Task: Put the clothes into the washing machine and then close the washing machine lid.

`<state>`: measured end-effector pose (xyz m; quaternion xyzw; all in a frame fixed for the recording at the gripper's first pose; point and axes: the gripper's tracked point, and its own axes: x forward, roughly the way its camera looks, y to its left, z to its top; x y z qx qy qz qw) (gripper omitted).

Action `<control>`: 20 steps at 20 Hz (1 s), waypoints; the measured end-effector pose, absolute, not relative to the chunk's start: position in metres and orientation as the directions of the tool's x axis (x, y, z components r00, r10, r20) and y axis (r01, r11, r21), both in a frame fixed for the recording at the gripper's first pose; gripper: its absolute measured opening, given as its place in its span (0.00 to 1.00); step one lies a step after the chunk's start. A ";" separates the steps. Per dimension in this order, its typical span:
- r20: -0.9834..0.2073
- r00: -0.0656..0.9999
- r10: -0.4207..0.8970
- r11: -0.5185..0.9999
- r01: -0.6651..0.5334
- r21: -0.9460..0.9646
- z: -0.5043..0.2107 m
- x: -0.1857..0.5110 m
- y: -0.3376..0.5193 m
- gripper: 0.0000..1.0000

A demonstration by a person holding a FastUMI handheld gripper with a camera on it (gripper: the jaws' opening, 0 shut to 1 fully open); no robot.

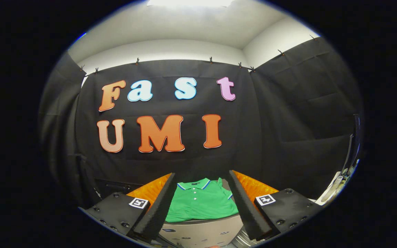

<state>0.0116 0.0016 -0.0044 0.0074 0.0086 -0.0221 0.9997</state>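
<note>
Gripper [201, 186] spread wide, fingers apart and pinching nothing. Green polo shirt [202, 203] folded flat between and just beyond the fingers, collar toward the far wall, resting on a grey surface [202, 227] near the fingers. Orange padding [253, 187] behind the shirt, left and right.

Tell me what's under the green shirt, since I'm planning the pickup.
The green polo shirt lies on a grey surface, seen between the open hand-held gripper fingers. What's directly beneath is covered.

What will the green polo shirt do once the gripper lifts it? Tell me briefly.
The green polo shirt lies folded flat between the open gripper fingers, so it is probably floppy and will drape and unfold. Its thin fabric looks light. A pinch may catch only the top layer, leaving the rest trailing.
</note>
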 end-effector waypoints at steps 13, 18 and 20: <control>-0.355 0.928 0.113 0.990 -0.137 -0.044 -0.042 0.113 0.043 0.98; -0.560 0.815 0.151 0.984 -0.180 0.003 -0.084 0.179 0.061 0.98; -0.621 0.770 0.147 0.984 -0.179 0.012 -0.108 0.204 0.062 0.98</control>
